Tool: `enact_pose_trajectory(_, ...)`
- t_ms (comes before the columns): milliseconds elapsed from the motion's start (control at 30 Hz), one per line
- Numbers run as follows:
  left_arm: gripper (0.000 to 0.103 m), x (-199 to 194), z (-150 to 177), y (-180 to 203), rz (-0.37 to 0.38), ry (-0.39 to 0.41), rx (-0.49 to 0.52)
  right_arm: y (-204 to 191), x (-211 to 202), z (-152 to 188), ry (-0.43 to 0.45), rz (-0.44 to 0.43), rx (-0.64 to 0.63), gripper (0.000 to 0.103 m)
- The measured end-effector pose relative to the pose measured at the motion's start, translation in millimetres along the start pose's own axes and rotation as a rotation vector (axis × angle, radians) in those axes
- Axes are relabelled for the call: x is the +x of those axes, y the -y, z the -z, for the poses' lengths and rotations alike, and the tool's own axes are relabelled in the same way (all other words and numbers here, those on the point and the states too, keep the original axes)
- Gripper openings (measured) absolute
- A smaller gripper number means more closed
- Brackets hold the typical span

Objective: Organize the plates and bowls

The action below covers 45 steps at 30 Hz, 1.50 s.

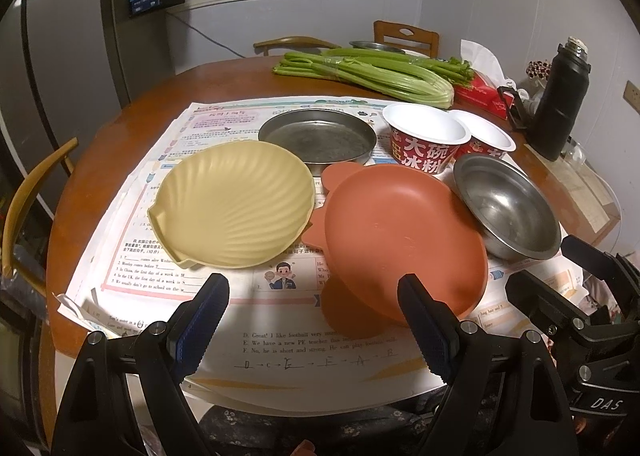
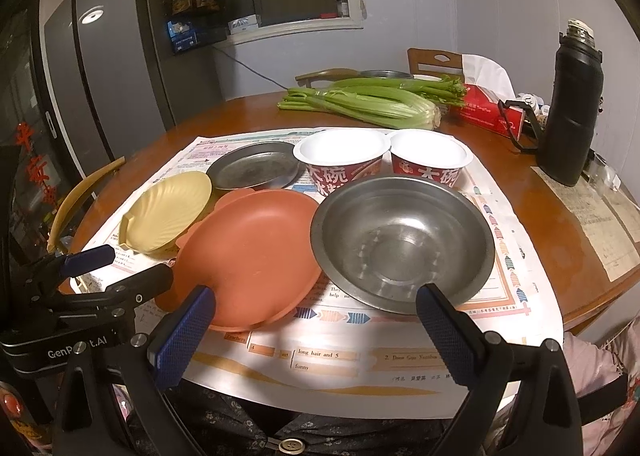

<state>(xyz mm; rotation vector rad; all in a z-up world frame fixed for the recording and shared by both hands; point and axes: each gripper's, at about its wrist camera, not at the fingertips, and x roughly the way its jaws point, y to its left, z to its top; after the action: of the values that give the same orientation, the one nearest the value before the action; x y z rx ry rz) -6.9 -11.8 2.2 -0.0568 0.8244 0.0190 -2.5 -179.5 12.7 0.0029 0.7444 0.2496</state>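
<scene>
A cream shell-shaped plate (image 1: 236,204) (image 2: 168,212) lies at the left on the printed paper sheets (image 1: 248,340). Beside it sits an orange plate with ear-like tabs (image 1: 400,236) (image 2: 248,252). Behind them rests a flat steel plate (image 1: 318,136) (image 2: 256,170). A steel bowl (image 1: 506,206) (image 2: 402,244) stands at the right, with two red-and-white paper bowls (image 1: 426,140) (image 2: 342,162) behind it. My left gripper (image 1: 314,288) hangs open in front of the orange plate. My right gripper (image 2: 316,298) is open too, near the steel bowl's front rim. Neither holds anything.
A celery bunch (image 1: 372,74) (image 2: 360,102), a red tissue box (image 2: 490,110) and a tall black flask (image 1: 560,100) (image 2: 572,108) occupy the back of the round wooden table (image 1: 132,144). Wooden chairs (image 1: 28,200) ring it. A grey fridge (image 2: 108,80) stands at the left.
</scene>
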Motion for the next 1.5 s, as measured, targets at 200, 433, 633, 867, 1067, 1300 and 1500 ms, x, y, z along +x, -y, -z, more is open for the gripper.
enact_pose_trajectory(200, 0.087, 1, 1, -1, 0.002, -0.002, 0.006, -1, 1, 0, -0.003, -0.002, -0.002, 0.101)
enact_pose_trajectory(433, 0.087, 1, 1, -1, 0.002, 0.001, 0.005, -2, 3, 1, -0.005, -0.004, -0.001, 0.101)
enact_pose_trajectory(633, 0.087, 1, 2, -1, 0.002, 0.000, 0.006, -2, 3, 2, -0.003, -0.005, -0.003, 0.101)
enact_pose_trajectory(867, 0.087, 1, 2, -2, 0.001, 0.001, 0.007, -3, 3, 1, 0.006, -0.005, -0.010, 0.101)
enact_pose_trajectory(1067, 0.087, 2, 1, -5, -0.001, -0.002, -0.002, -3, 4, 0, 0.004, -0.014, -0.011, 0.101)
enact_pose_trajectory(1300, 0.087, 1, -1, -16, -0.010, 0.008, -0.027, -12, 4, -5, 0.025, -0.028, -0.050, 0.101)
enact_pose_trajectory(1500, 0.087, 0, -3, -30, -0.017, 0.016, -0.056, -19, 8, -10, 0.013, -0.054, -0.072, 0.101)
